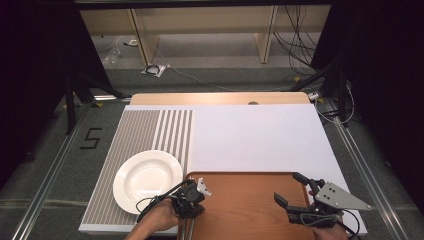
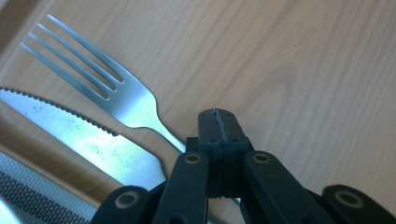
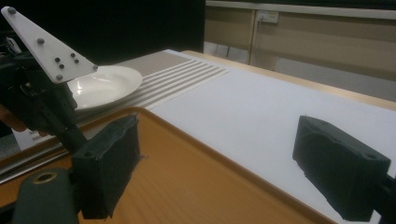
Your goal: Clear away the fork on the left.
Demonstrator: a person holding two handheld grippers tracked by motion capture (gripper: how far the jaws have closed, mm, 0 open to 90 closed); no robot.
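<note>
Steel cutlery lies at the near left edge of the wooden tray (image 1: 250, 200): a fork (image 2: 116, 88) with four slim tines and, just beside it toward the tray's rim, a knife (image 2: 79, 135) with a serrated edge and a dull, speckled blade. In the left gripper view the left claw (image 2: 218, 122) is pressed together, its jaws meeting in a thin seam, right over the fork's narrow neck where the head runs into the handle; whether the metal is actually pinched between the pads is hidden by the claw itself. In the high view that claw (image 1: 194, 192) sits at the tray's near left corner, close beside the white plate (image 1: 147, 180).

The fork looks light, rigid and smooth, so it would likely slip or swing if caught at one end. A hold across the flat handle, nearer its middle, should keep it level; lying flat on the tray, it offers little edge to get under. The plate is glossy, round and shallow, probably ceramic and breakable, resting on a grey striped mat (image 1: 150, 132) on the left of the worktop (image 1: 260, 135), which is covered in matte white.

The right claw (image 1: 295, 190) is spread wide and empty, hovering over the tray's near right corner, its black padded jaws well apart in the right gripper view.
</note>
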